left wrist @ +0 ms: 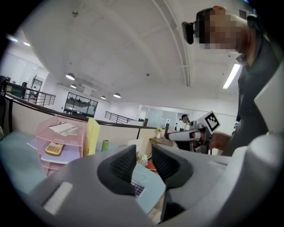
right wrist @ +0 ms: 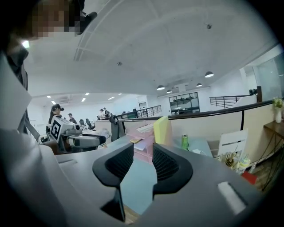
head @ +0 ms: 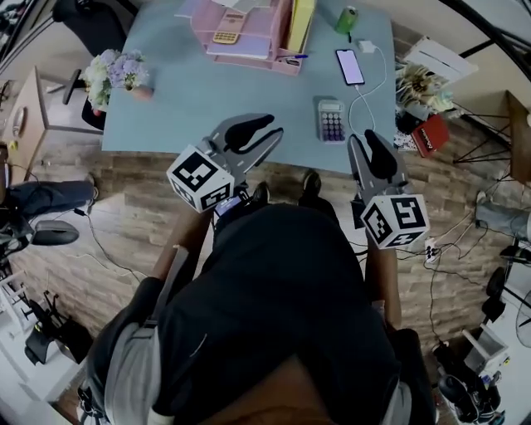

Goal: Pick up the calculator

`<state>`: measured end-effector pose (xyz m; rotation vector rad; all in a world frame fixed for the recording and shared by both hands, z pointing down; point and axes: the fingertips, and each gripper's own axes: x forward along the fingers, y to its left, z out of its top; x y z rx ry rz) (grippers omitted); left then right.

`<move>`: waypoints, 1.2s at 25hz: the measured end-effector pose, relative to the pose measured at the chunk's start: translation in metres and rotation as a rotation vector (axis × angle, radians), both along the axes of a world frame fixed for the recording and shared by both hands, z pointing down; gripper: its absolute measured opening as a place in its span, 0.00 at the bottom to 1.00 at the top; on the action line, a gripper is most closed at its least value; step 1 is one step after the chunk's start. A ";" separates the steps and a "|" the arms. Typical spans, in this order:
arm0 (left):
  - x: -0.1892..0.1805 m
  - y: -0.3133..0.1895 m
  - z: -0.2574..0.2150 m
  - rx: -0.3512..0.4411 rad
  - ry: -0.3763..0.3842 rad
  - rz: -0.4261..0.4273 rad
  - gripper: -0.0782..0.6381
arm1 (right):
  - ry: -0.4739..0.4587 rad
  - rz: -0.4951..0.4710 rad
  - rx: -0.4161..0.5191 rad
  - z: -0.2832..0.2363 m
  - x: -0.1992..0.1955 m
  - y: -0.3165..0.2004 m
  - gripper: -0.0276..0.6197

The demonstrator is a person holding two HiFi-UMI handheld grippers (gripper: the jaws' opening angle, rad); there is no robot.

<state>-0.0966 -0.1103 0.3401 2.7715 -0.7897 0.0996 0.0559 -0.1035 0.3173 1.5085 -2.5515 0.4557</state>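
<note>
The pale blue table (head: 207, 100) fills the upper middle of the head view, with the person's dark-clad body in the lower half. A pink desk tray (head: 265, 48) stands at the top centre of the table, with a yellow calculator (head: 226, 31) lying in it.

The left gripper (head: 267, 131) sits at the table's near edge, left of centre, pointing up and to the right. Its jaws are drawn together with nothing between them. The right gripper (head: 366, 141) sits at the near edge on the right, jaws likewise closed and empty.

A bunch of flowers (head: 116, 70) stands at the table's left corner. A phone (head: 349, 66) on a white cable lies at upper right.

The calculator (head: 331, 121), white with purple keys, lies flat on the table near its front edge, between the two grippers and nearer the right one, touching neither. A green can (head: 346, 20) stands at the top right.
</note>
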 end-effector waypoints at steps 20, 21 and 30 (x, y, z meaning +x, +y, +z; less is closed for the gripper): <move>0.081 -0.040 0.059 -0.146 -0.073 -0.116 0.31 | -0.064 -0.187 -0.156 0.073 0.063 -0.082 0.23; 0.083 -0.042 0.063 -0.156 -0.076 -0.121 0.31 | -0.066 -0.195 -0.166 0.078 0.064 -0.085 0.23; 0.102 -0.057 0.113 -0.258 -0.104 -0.152 0.33 | -0.077 -0.252 -0.266 0.128 0.072 -0.106 0.26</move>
